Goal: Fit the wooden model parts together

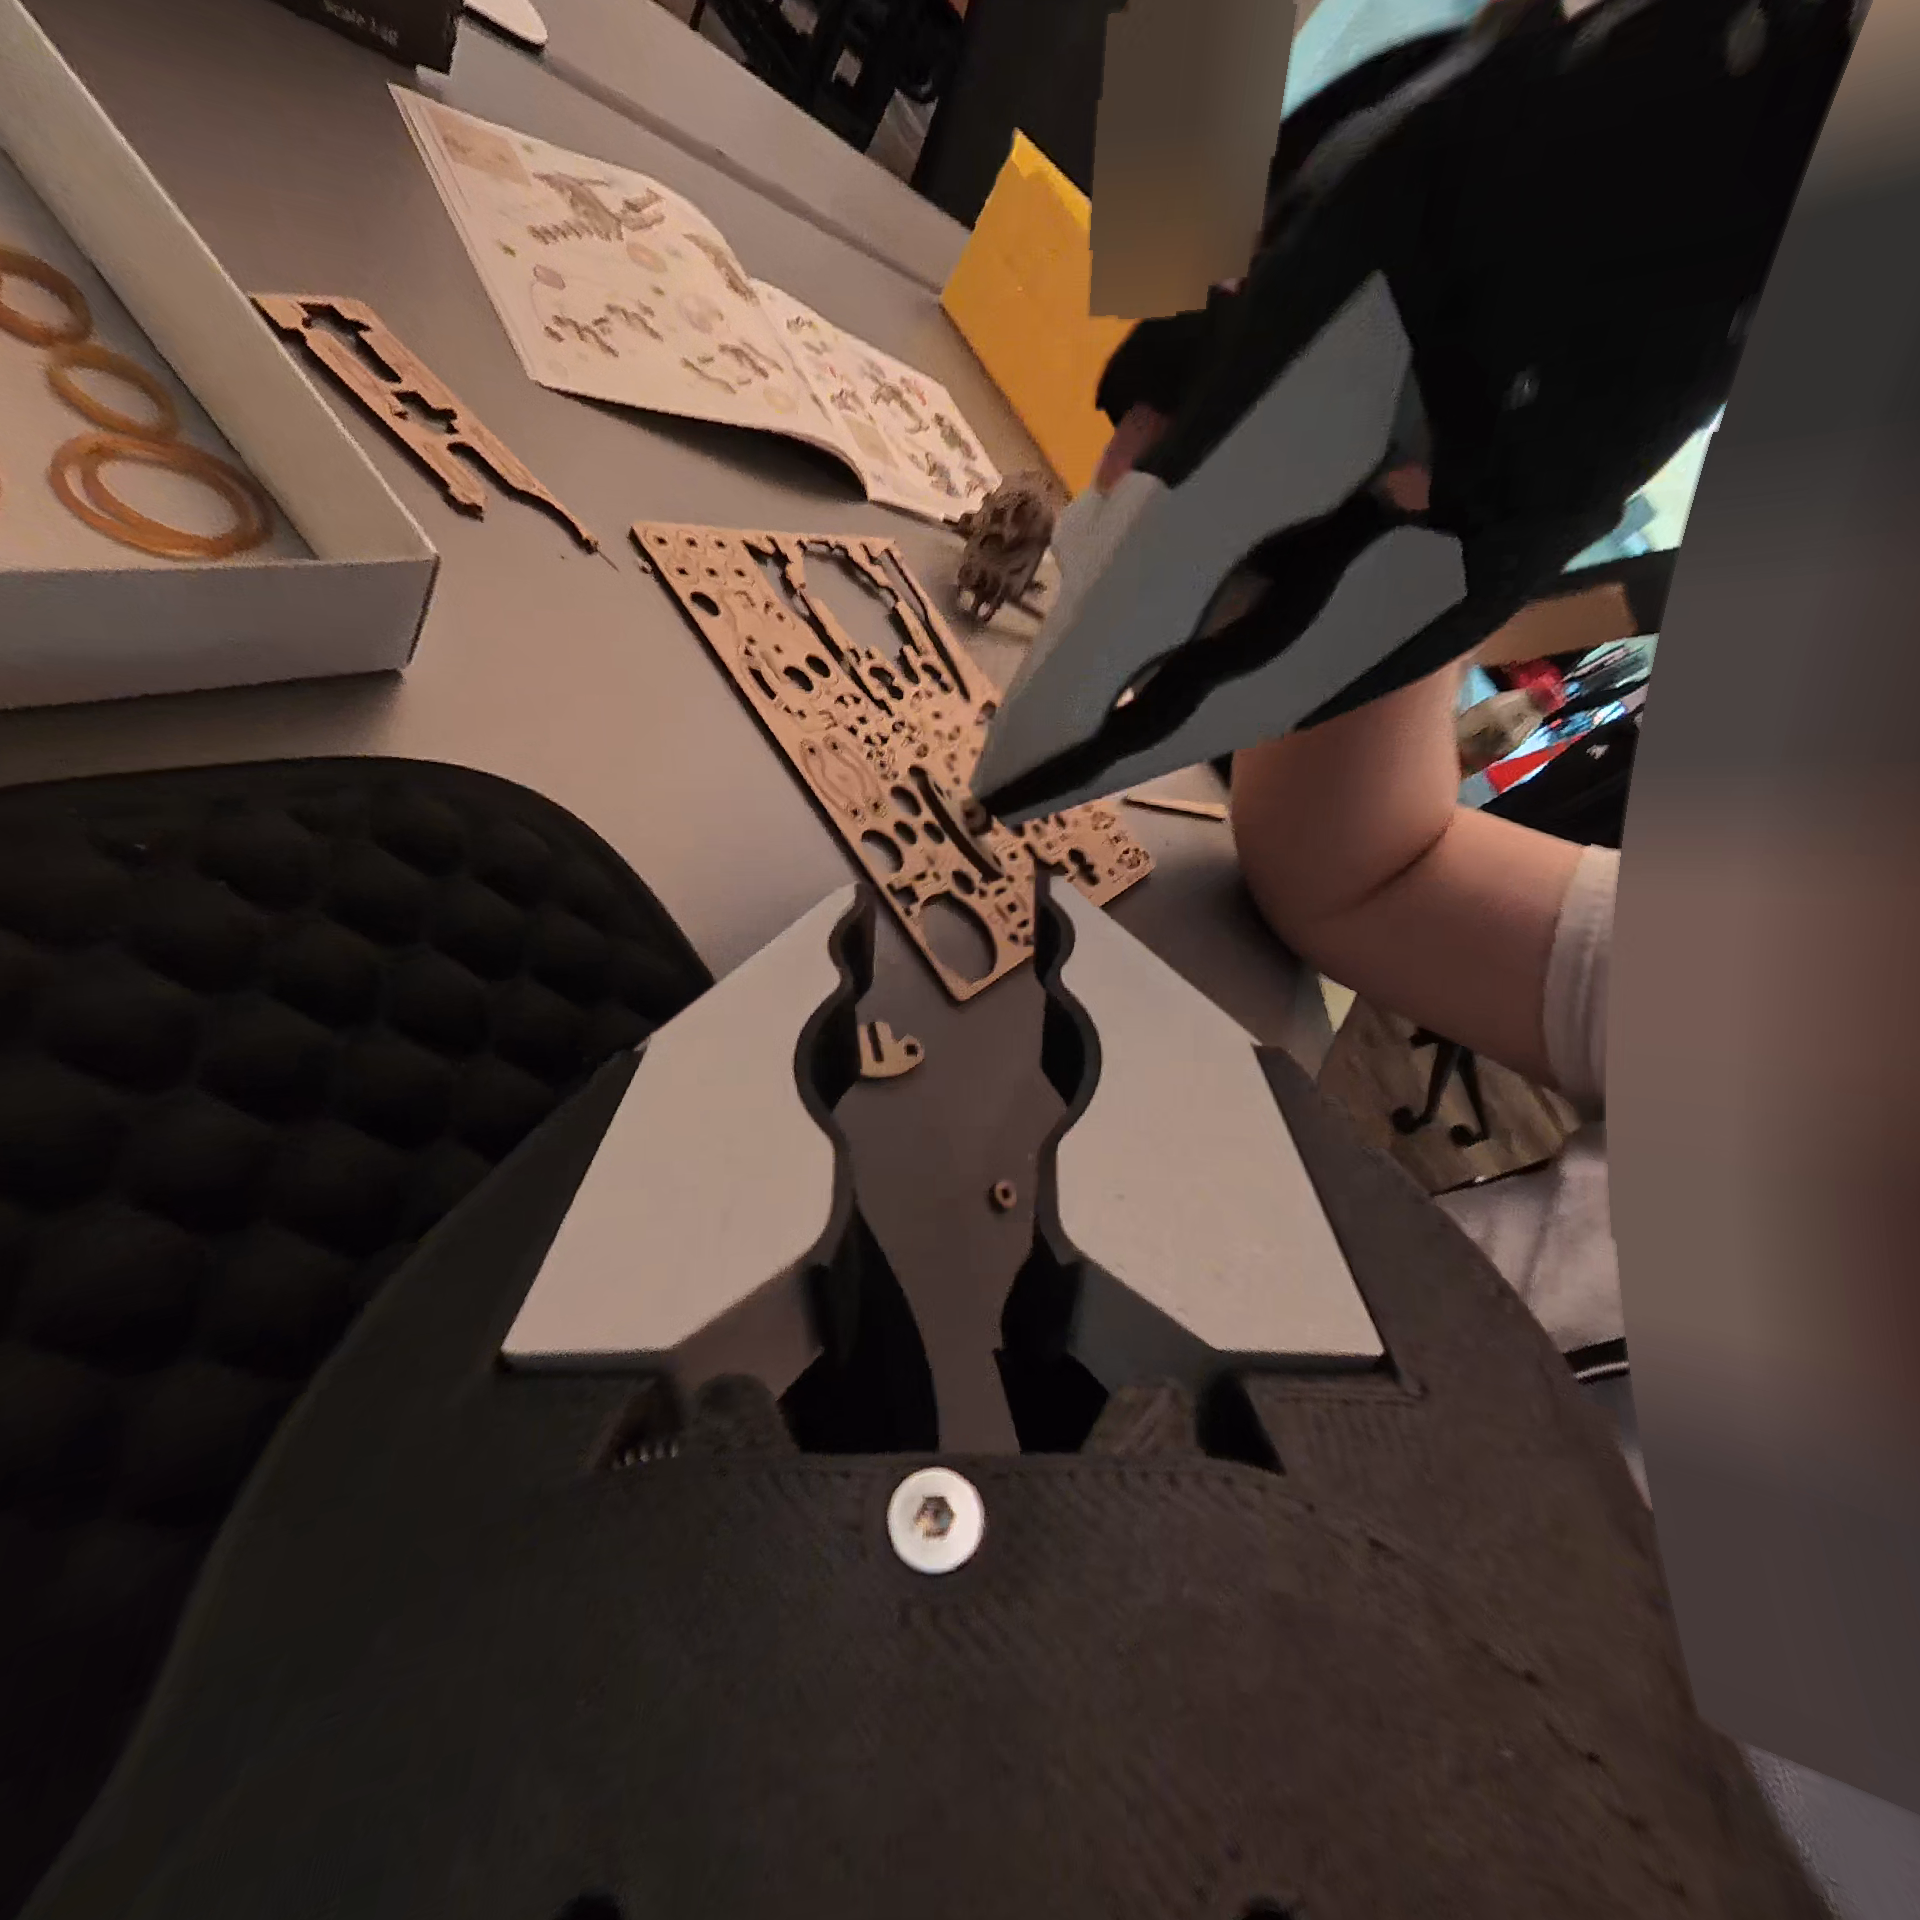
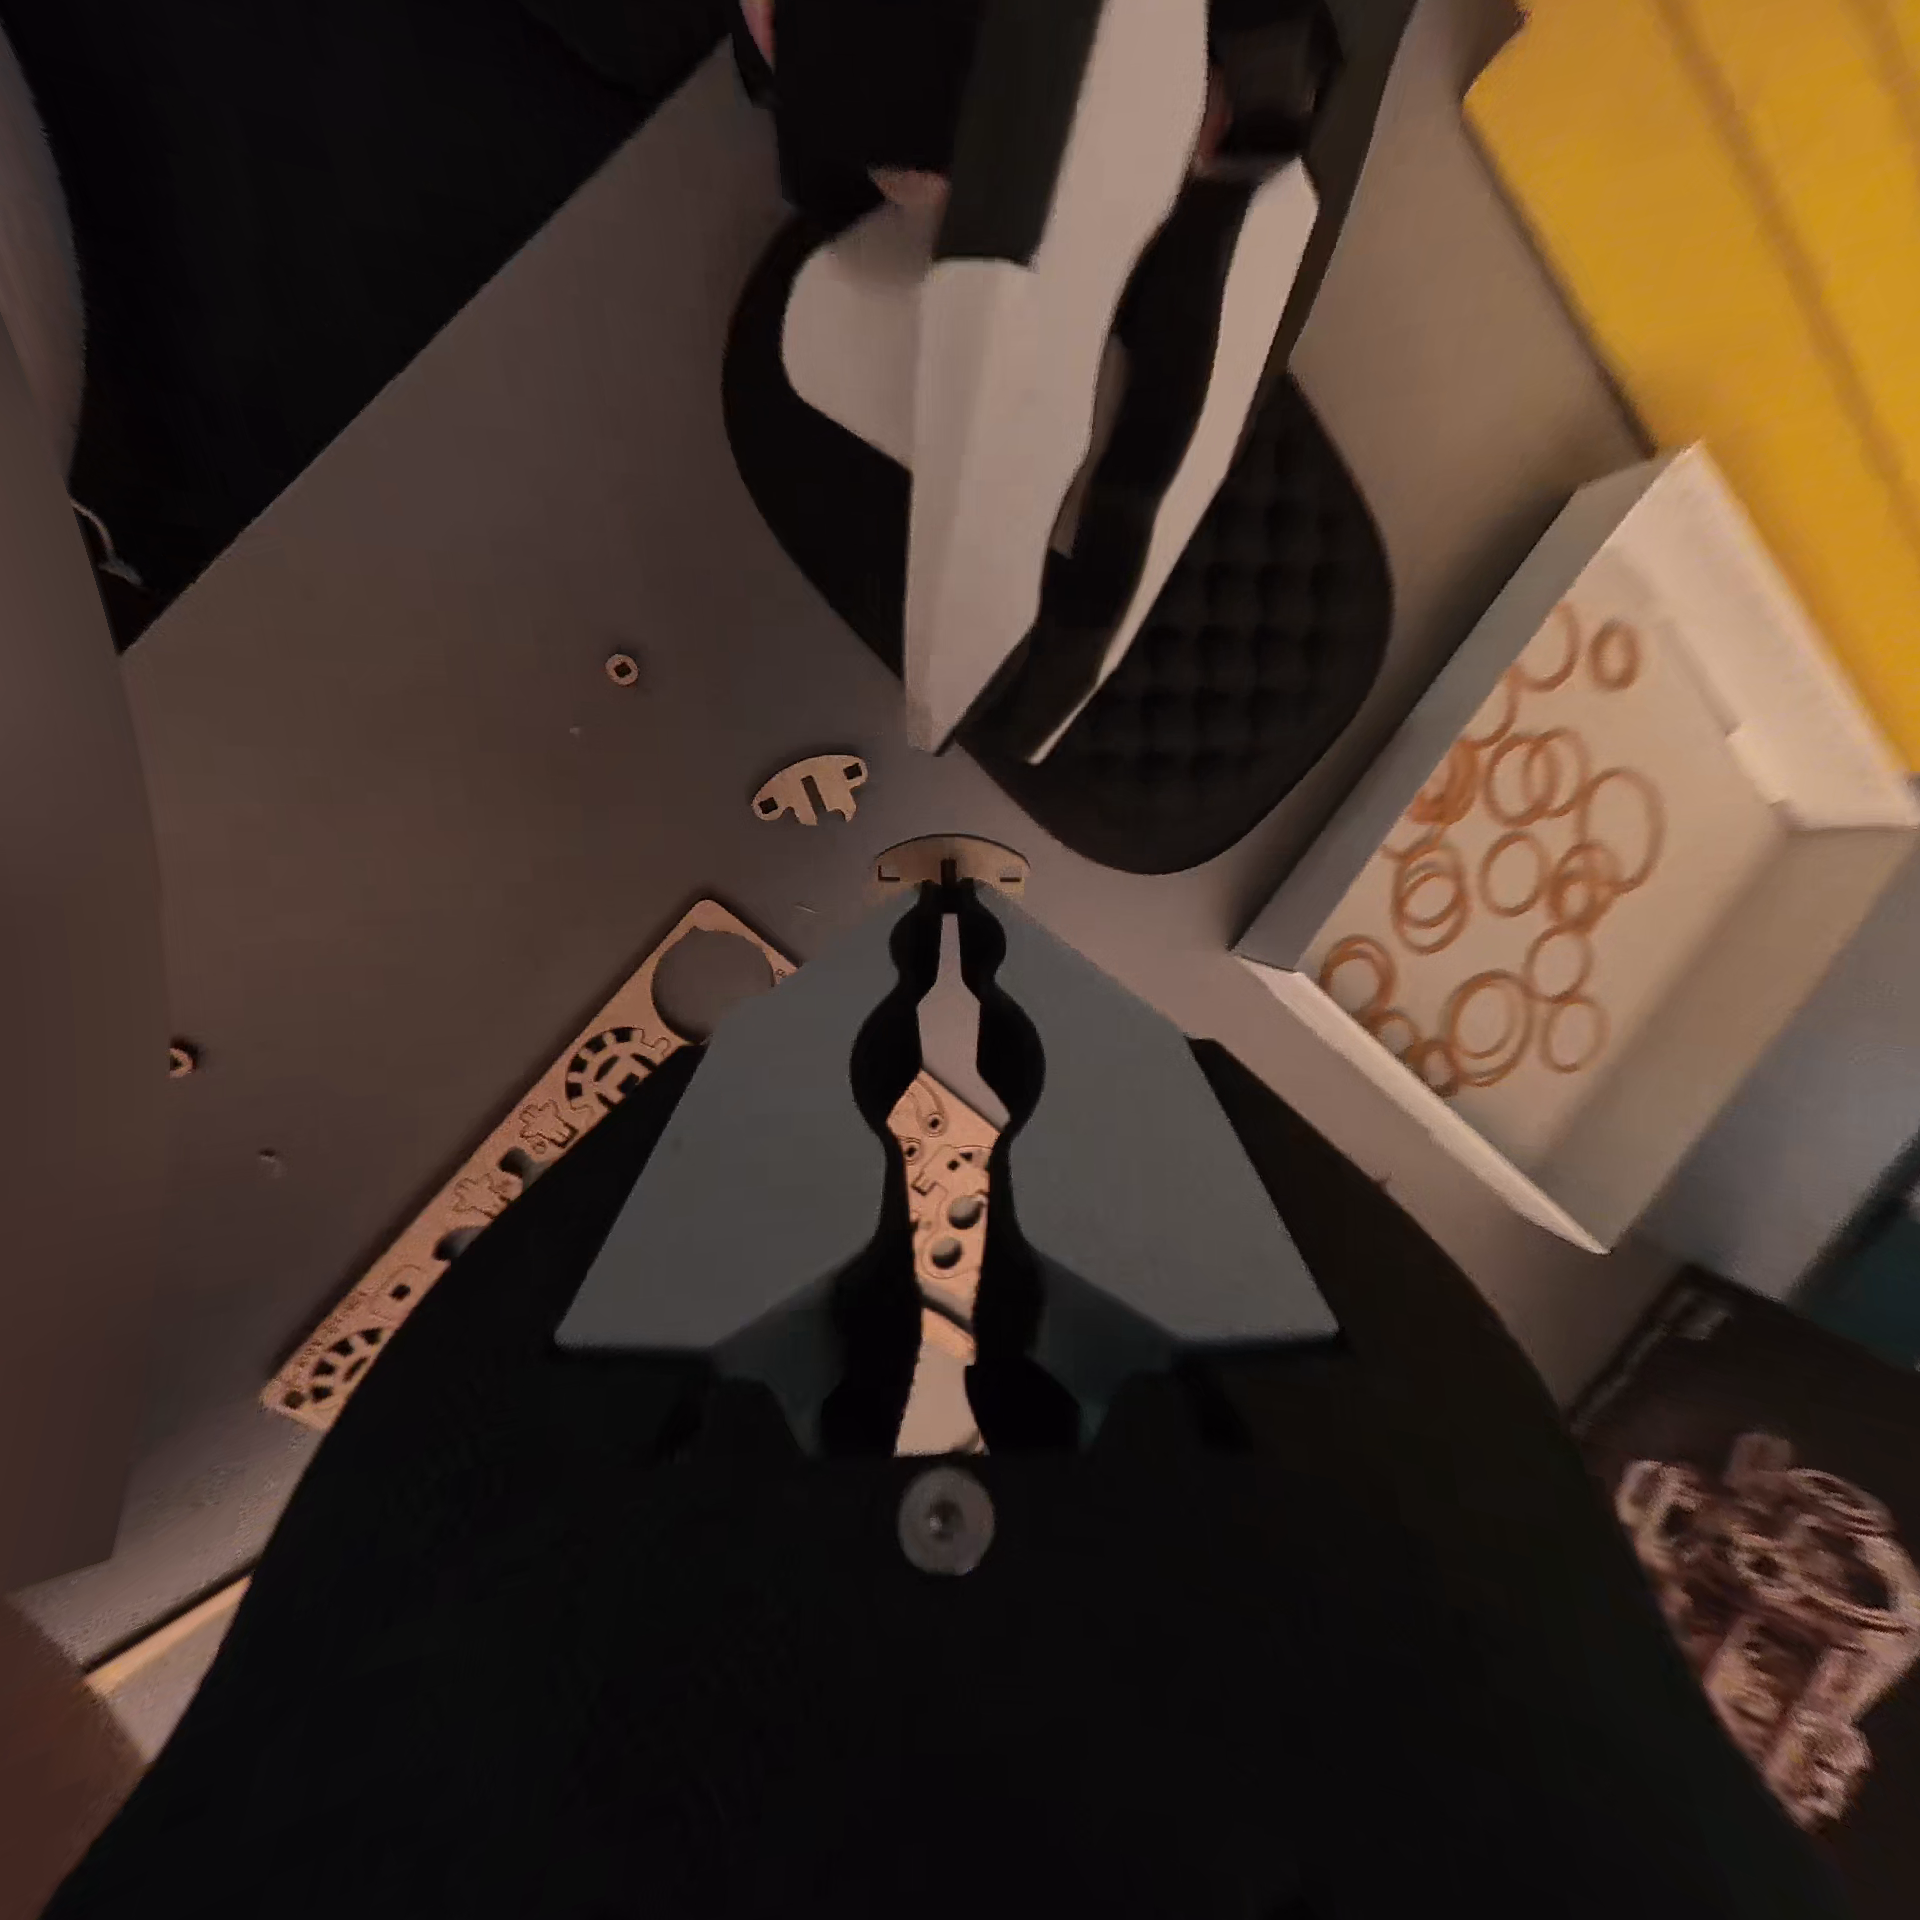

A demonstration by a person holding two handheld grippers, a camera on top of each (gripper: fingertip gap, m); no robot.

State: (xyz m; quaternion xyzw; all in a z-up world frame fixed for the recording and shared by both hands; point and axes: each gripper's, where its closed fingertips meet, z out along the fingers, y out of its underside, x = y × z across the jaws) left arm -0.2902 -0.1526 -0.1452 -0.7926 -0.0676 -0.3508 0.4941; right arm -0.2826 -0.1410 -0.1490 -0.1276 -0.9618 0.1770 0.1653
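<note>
In the left wrist view, the left gripper [image 1: 951, 904] sits at centre frame with its jaws spread wide and nothing between them; the near corner of the perforated wooden parts sheet [image 1: 831, 707] lies on the grey table [image 1: 582, 665] between the two fingertips. A small loose wooden piece [image 1: 888, 1049] lies on the table in the gap lower down. The right gripper [image 1: 977, 805] comes in from the upper right of that frame, its tips nearly together and pressed down on the sheet's lower right area.

In the right wrist view, the right gripper [image 2: 948, 896] shows its jaws drawn narrow, the tips pinching the edge of a half-round wooden part [image 2: 948, 864] at mid frame (the contact is small and dim, but the part's slot sits right at the tips). A second, notched wooden part [image 2: 810, 792] lies just up and to the left of it.

Further out in the left wrist view: a black dimpled pad [image 1: 260, 987] at left, a white box [image 1: 343, 540] with rubber bands [image 1: 156, 488] in the upper left, a narrow wooden offcut strip [image 1: 405, 405], an open instruction booklet [image 1: 707, 301] at top centre, and a small assembled wooden model [image 1: 1008, 551] beside the sheet.
</note>
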